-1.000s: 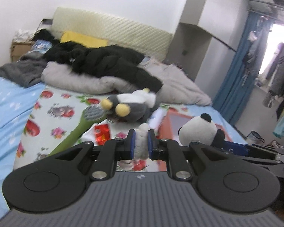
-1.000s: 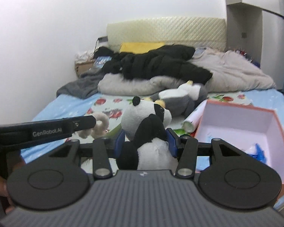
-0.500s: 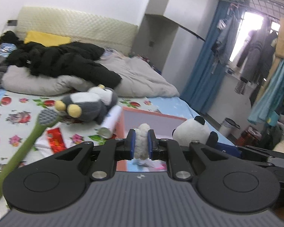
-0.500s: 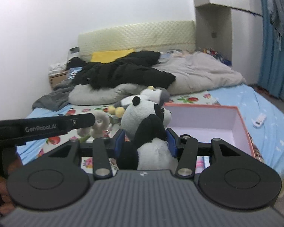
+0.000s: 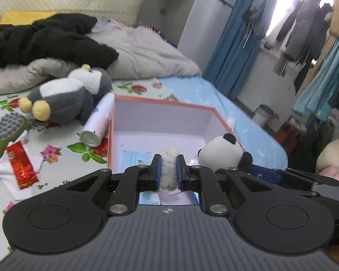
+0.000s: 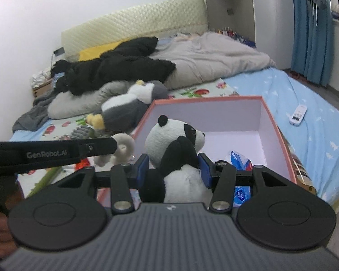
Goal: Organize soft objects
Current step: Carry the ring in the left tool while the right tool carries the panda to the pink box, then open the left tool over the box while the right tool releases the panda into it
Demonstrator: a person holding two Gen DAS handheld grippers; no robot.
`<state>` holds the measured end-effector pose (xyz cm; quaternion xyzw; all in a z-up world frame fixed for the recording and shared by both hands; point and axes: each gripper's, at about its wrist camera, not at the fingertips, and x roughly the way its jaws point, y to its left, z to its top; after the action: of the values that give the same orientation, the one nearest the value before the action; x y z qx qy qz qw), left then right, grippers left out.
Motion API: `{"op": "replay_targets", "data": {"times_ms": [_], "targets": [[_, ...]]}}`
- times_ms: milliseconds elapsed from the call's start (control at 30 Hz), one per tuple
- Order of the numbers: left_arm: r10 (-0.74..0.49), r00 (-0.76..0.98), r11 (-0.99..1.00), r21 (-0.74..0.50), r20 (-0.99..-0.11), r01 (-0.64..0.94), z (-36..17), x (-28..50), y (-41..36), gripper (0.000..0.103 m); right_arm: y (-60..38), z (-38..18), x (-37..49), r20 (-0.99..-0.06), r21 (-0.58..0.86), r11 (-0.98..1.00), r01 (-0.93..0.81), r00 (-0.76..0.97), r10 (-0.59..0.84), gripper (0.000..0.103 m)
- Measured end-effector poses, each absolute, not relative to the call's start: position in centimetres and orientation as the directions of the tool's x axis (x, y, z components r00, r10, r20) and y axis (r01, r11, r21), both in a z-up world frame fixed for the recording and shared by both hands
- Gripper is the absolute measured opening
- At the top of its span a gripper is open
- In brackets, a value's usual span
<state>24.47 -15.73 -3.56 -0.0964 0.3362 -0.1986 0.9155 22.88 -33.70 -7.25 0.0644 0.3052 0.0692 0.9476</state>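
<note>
My left gripper is shut on a small cream fluffy toy, held over the near end of an orange-rimmed box with a white inside. My right gripper is shut on a black-and-white panda plush, held over the near left corner of the box. The panda shows at the right in the left wrist view. The cream toy shows at the left in the right wrist view. A grey and white penguin plush lies on the bed left of the box.
Blue packets lie in the box. A white tube leans at its left wall. A green brush and a red packet lie further left. Black clothes and a grey duvet are behind, a remote at right.
Both grippers have swung across the bed with their toys still held. The box, earlier off to the right, now lies straight ahead and under the toys.
</note>
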Motion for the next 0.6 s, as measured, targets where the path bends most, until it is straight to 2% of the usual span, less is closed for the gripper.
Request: {"op": "replay_targets", "data": {"times_ms": [333,467,533,600], "targets": [[-0.414,0.598,0.910,-0.294,-0.687,0.291,-9.1,31.8,-19.1,0.017,-35.6,-12.7,28.0,-0.662,0.179,0.982,-0.058,0.732,0.164,0.052],[-0.400,0.574,0.916,-0.286,-0.715,0.282,-11.1,33.5,-19.8,0.018,-36.0,-14.3,29.0,-0.685,0.179,0.982,-0.066,0.708,0.172,0.055],[-0.385,0.576,0.922,-0.281,-0.721,0.265,-11.7,33.8,-19.9,0.033,-36.2,-14.8,29.3,-0.694,0.183,0.981,-0.065,0.699,0.175,0.061],[-0.379,0.567,0.925,-0.286,-0.731,0.250,-12.3,34.4,-19.9,0.041,-36.2,-15.1,29.4,-0.700,0.174,0.983,-0.064,0.694,0.169,0.060]]}}
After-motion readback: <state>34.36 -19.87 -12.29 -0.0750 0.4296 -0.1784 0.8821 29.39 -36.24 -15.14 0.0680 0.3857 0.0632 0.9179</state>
